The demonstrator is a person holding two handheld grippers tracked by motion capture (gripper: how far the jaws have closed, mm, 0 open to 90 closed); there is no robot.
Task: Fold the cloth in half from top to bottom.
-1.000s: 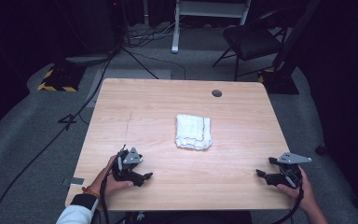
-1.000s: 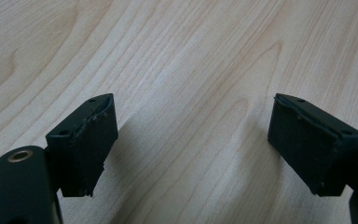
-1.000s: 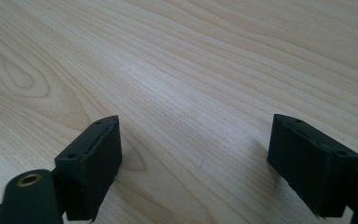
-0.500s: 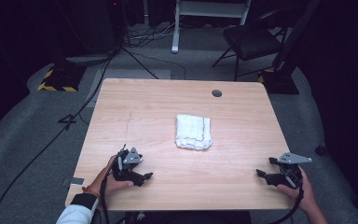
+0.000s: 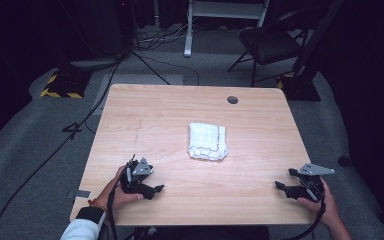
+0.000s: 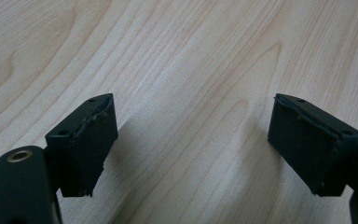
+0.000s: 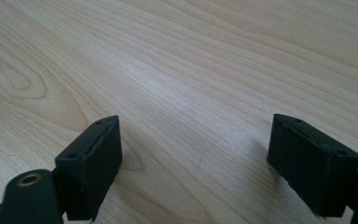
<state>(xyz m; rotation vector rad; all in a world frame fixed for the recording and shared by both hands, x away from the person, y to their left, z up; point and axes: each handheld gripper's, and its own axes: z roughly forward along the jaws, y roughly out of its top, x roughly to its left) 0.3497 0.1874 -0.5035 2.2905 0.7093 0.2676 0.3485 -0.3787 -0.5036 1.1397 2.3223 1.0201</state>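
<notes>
From above, the left gripper (image 5: 147, 188) and right gripper (image 5: 286, 187) rest low at the table's (image 5: 170, 110) near corners, each gripped by a hand, well apart from the folded white towel (image 5: 208, 141) lying mid-table between them. Each gripper view shows jaws spread wide over bare wood, holding nothing.

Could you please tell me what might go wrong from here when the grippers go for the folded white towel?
1. The folded white cloth towel lies mid-table, apart from both the left gripper and the right gripper; a one-sided grab could unfold its layers.
2. It sits loose on the smooth light wooden table, so a low push may slide it instead of gripping it.
</notes>
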